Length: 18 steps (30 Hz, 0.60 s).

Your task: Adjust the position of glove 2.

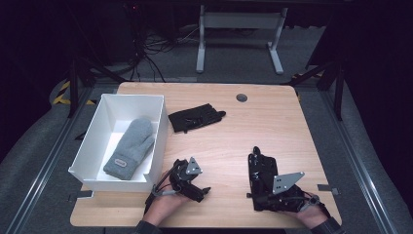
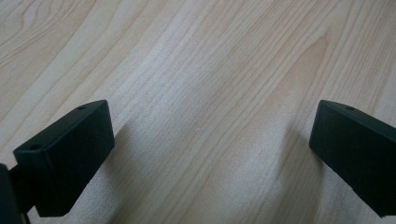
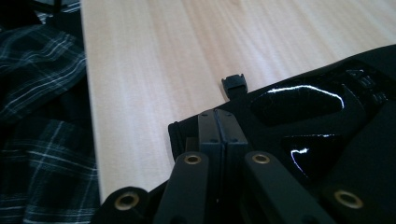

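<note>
The high view looks forward and down over the whole worktop [image 1: 234, 131] from the person's side. The left gripper view sits very close above bare wood. The right gripper view skims low along the near edge, sharing the black glove [image 3: 327, 121] with the high view.

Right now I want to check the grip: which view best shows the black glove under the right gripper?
The right gripper view: the gripper is shut on the black glove. The high view shows that glove whole but small.
</note>
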### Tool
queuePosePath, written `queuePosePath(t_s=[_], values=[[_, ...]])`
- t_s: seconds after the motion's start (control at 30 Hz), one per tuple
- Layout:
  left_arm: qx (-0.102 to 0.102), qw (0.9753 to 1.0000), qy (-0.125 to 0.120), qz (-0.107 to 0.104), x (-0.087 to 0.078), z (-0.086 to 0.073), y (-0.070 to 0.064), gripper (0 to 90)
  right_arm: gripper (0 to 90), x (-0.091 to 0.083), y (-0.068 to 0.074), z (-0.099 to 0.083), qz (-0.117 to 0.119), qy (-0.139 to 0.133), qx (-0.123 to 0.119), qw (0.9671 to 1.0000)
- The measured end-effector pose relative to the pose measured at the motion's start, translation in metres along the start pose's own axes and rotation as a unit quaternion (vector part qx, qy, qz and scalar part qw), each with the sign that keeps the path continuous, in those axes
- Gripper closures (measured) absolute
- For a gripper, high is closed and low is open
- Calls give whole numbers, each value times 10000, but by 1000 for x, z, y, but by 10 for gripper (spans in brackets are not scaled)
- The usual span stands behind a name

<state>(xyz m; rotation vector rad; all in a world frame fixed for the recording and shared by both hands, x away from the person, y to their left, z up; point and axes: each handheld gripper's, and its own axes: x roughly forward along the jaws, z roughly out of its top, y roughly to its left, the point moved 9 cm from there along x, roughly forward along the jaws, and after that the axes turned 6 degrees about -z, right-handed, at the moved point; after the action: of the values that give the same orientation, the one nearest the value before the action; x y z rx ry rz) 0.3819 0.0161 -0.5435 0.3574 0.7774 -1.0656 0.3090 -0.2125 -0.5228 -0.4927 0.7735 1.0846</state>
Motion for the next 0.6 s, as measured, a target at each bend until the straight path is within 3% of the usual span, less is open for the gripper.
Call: queuePosePath(t_s=[0.13, 0.2, 0.27, 0.37, 0.47, 0.5, 0.6], values=[[3, 10000, 6, 4, 0, 0, 0, 5, 897, -1, 3, 0, 41, -43, -46, 10000], [4, 10000, 6, 5, 0, 0, 0, 5, 780, -7, 0, 5, -16, -254, 19, 9997], [2, 10000, 5, 6, 0, 0, 0, 5, 727, -12, -4, 9, -133, -401, 63, 9991], [-10, 10000, -6, 2, 0, 0, 0, 10, 585, -20, -20, 14, -587, -591, 150, 9964], [-8, 10000, -12, 2, 0, 0, 0, 12, 514, -26, -38, 11, -911, -644, 345, 9932], [-8, 10000, -12, 2, 0, 0, 0, 12, 514, -26, -38, 11, -911, -644, 345, 9932], [-17, 10000, -15, 14, 0, 0, 1, 12, 444, -34, -66, -1, -1366, -621, 696, 9862]])
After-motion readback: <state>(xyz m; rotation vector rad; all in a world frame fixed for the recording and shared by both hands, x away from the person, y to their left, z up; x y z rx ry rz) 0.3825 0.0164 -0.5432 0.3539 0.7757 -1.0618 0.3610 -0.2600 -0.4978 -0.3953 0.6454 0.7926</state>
